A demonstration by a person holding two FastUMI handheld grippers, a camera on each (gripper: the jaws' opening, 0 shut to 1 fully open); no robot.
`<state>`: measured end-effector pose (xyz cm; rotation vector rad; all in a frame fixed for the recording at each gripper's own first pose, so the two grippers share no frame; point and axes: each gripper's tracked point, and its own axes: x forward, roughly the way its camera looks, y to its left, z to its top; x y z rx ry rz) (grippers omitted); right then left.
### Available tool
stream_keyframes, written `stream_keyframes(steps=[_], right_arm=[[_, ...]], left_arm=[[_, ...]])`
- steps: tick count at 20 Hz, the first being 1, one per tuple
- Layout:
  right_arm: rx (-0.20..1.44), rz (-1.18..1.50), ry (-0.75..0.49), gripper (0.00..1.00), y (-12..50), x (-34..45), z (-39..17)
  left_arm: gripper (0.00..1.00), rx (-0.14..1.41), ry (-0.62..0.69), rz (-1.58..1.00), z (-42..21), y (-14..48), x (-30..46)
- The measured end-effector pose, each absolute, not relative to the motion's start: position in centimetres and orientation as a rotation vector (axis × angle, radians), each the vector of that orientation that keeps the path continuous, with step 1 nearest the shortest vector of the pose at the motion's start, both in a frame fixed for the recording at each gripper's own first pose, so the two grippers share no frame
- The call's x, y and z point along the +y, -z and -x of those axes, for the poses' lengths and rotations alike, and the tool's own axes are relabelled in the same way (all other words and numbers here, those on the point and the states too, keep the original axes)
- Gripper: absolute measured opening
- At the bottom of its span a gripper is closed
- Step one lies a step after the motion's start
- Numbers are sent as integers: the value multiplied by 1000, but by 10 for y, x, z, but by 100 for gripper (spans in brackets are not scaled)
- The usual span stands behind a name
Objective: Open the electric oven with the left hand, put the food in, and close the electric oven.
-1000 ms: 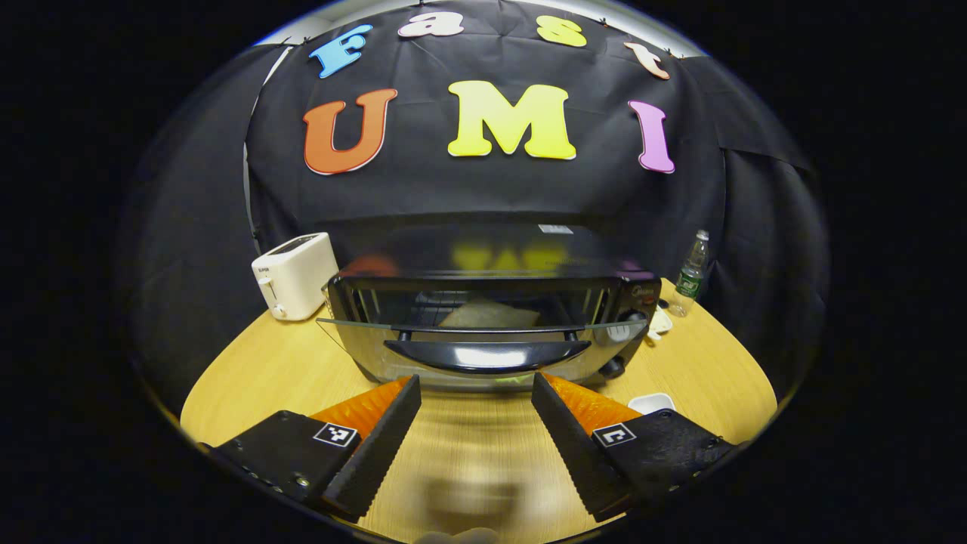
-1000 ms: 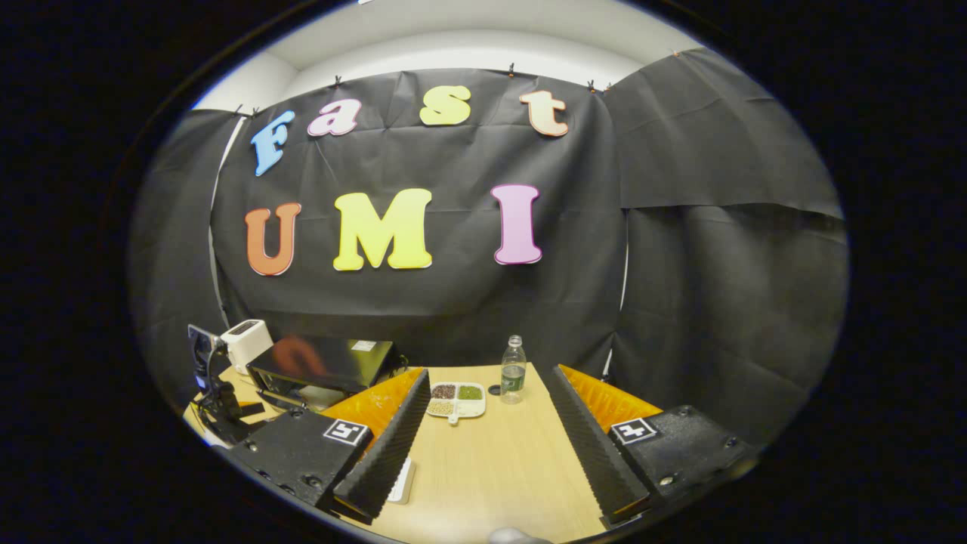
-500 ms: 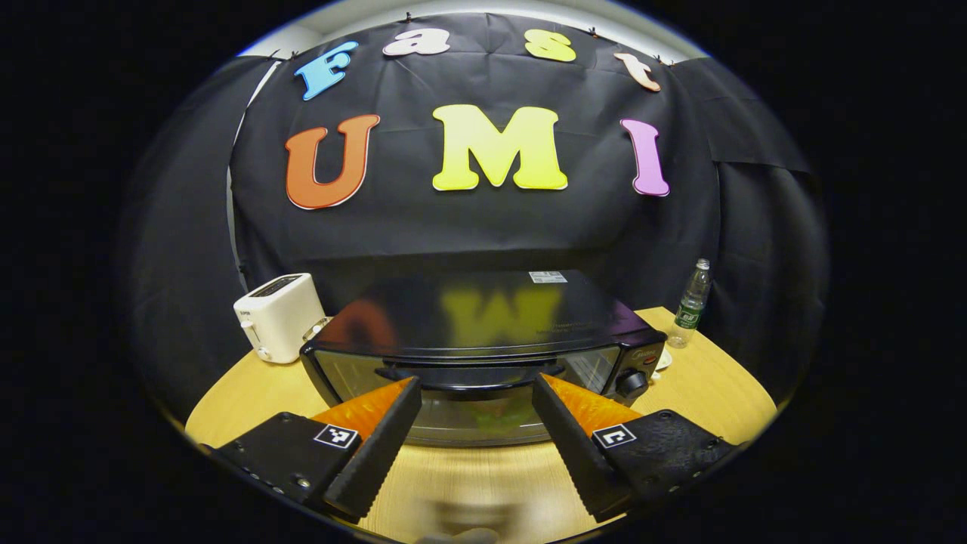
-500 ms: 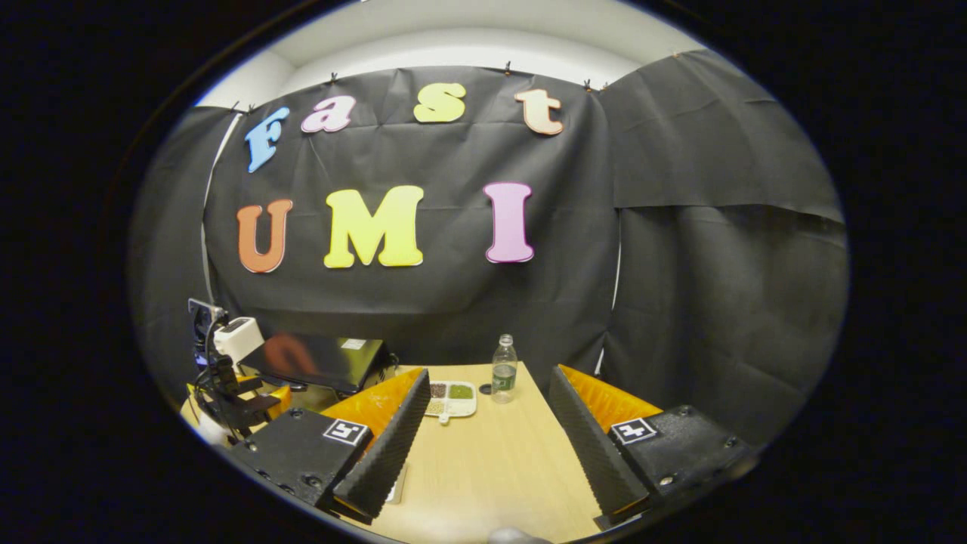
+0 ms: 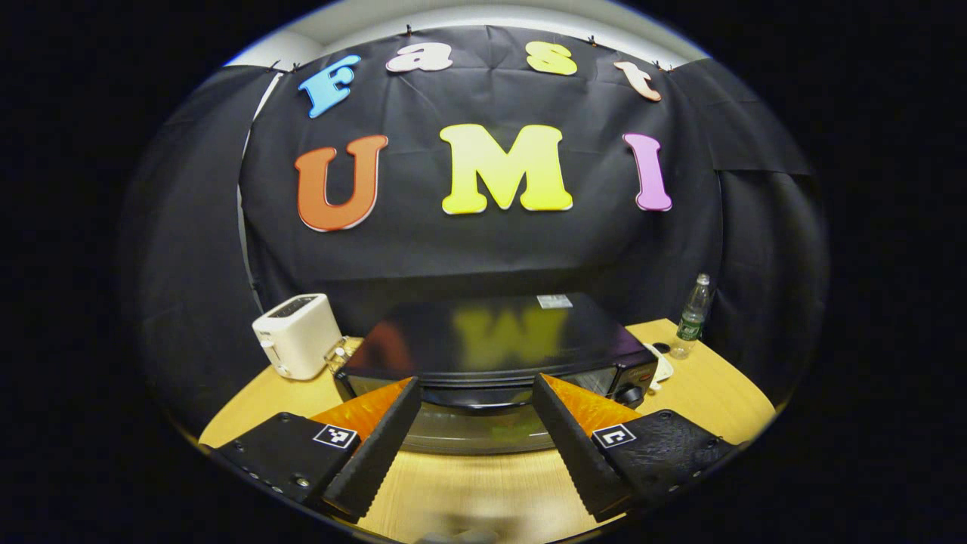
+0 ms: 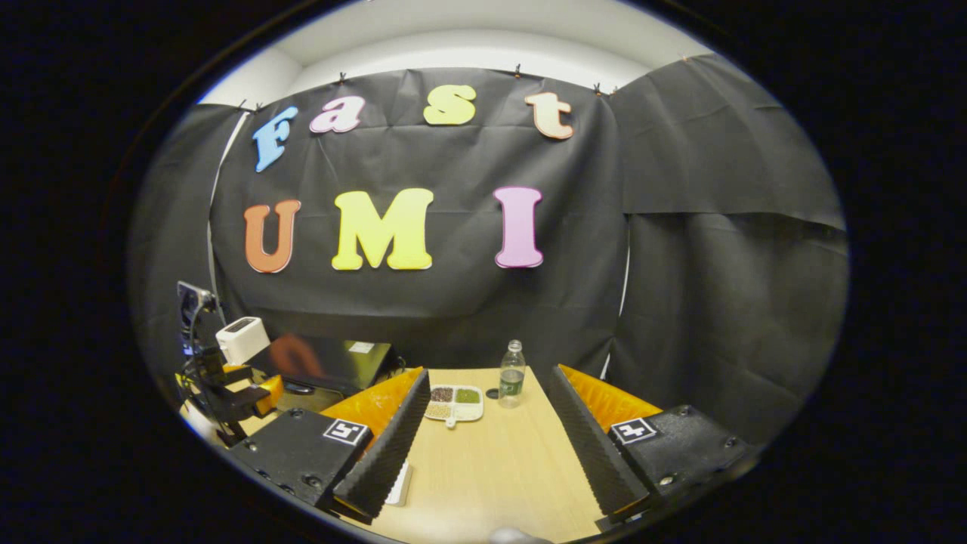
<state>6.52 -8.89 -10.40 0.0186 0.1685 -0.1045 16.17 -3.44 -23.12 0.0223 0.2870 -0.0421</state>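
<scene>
The black electric oven (image 5: 491, 340) stands on the wooden table (image 5: 702, 393) with its glass door up against the body, handle (image 5: 483, 397) at the top of the door. The food is hidden behind the door. My left gripper (image 5: 476, 380) is open just in front of the handle, a finger (image 5: 378, 446) on each side, holding nothing. In the right gripper view the oven (image 6: 325, 363) sits at the far left, with the left gripper (image 6: 230, 393) before it. My right gripper (image 6: 489, 372) hangs open and empty over the table's right part.
A white toaster (image 5: 296, 335) stands left of the oven. A water bottle (image 6: 512, 372) and a divided dish of grains (image 6: 455, 402) sit right of the oven by the back wall. A flat white item (image 6: 400, 483) lies under my right gripper's left finger.
The oven door swung up from part open to shut, hiding the food. My left gripper rose with it and then drew back a little. The right gripper barely moved.
</scene>
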Motion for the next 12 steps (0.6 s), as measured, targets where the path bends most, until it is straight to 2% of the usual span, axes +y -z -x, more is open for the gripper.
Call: stream_keyframes(steps=[5,10,11,12], right_arm=[[119,5,45,97,69,-53,-71],[90,-41,-15,97,43,-12,-69],[85,-47,-19,100,40,-8,-67],[76,-47,-20,97,34,-3,-65]], left_arm=[[97,147,37,-25,-112,123,-15],[97,60,10,-4,-70,45,19],[97,43,-1,-2,-61,34,25],[97,31,-3,1,-55,23,30]])
